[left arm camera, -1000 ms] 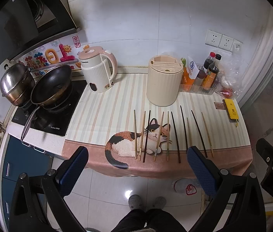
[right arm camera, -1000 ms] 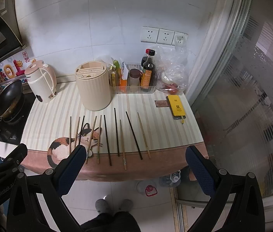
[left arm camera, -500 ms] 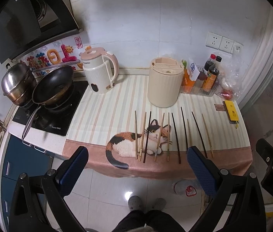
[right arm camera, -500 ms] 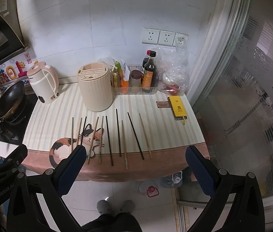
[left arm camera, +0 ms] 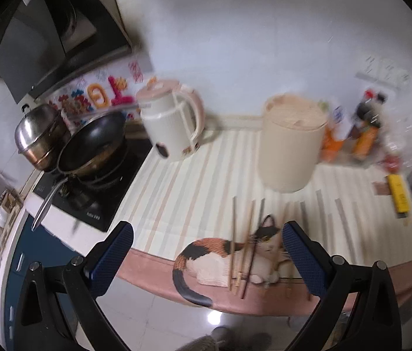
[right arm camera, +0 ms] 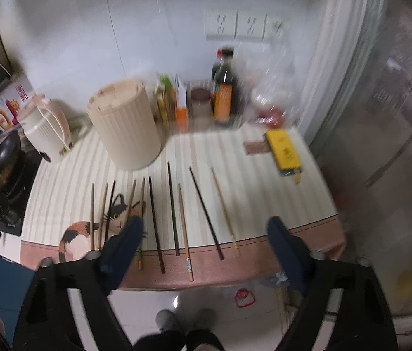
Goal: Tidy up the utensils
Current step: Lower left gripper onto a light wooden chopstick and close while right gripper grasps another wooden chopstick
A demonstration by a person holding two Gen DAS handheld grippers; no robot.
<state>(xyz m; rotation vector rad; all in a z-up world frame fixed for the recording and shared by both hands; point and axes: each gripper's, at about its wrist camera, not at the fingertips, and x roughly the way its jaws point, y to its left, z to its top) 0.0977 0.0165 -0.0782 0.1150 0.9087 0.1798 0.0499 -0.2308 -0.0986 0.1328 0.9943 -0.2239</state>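
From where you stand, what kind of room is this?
Most likely a small home kitchen: a wok and steel pot sit on a cooktop, an electric kettle stands on the counter, and chopsticks lie beside sauce bottles.

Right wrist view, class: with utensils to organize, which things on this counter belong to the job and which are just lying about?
Belonging to the job:
row of loose wooden and dark chopsticks
ribbed cream cylindrical utensil holder

Just lying about:
cream and pink electric kettle
dark sauce bottle
flat yellow box
black frying pan

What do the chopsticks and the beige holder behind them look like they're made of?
Pale chopsticks: likely bamboo or wood, matte tan. Dark chopsticks: dark wood or lacquer, unclear through blur. Beige holder: probably plastic, with a uniform cream, ribbed wall.
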